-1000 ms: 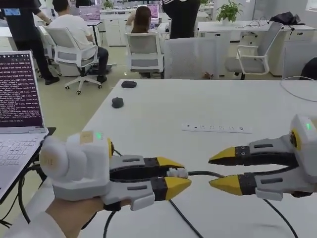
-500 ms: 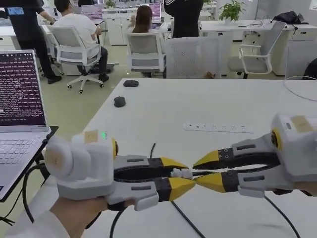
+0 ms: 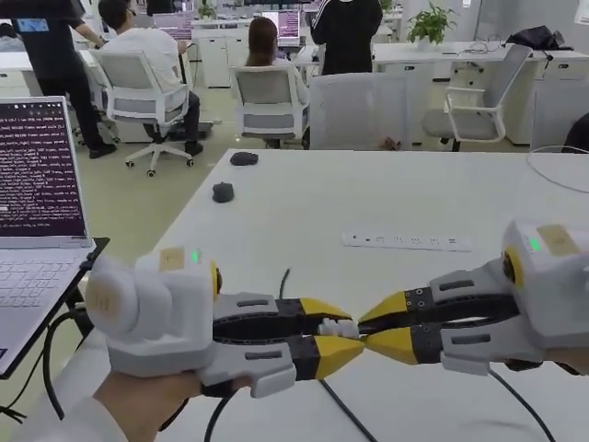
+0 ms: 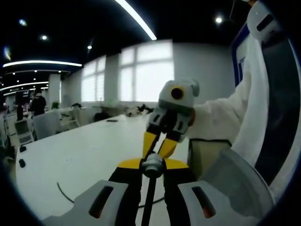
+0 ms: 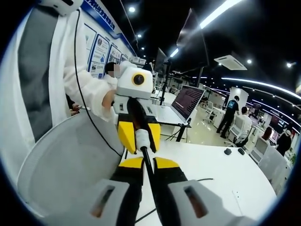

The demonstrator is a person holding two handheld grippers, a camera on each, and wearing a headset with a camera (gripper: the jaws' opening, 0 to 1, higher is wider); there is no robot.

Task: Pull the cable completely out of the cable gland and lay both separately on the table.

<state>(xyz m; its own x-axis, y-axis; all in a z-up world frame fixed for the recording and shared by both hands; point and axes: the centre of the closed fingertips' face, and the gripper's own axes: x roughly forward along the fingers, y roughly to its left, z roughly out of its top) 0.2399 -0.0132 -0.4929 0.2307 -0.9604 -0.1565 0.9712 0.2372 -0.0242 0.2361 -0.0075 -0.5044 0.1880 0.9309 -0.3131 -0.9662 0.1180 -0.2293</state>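
Gripping a small white plastic cable gland (image 3: 333, 326) in the left claw (image 3: 348, 330), shut firmly round its body and held up in the air above the broad white table (image 3: 433, 193). Pinching the thin black cable (image 5: 149, 176) in the right claw (image 3: 368, 331), closed on it as far as can be told, right at the gland's mouth, nose to nose with the left claw and all but touching it. From the right gripper view: threaded straight out of the gland and back between that claw's own yellow tips. From the left gripper view: running on behind the gland between the left claw's jaws too, so not yet drawn out at all. Trailing down toward the table on both sides. Judged to be the very start of the pulling step, with both grips set and no parting yet. Next, calls for holding the gland dead still in the left claw and drawing the right claw straight away along the cable's own line, with no sideways bend at the mouth and a tight pinch against slipping. Probably needs more than one stroke: let go, regrip close to the gland, pull again, feeding the left-side tail right through. Only then lay gland and cable down on the table, well apart. Worth minding the long white power strip (image 3: 405, 241) further back when picking a spot.
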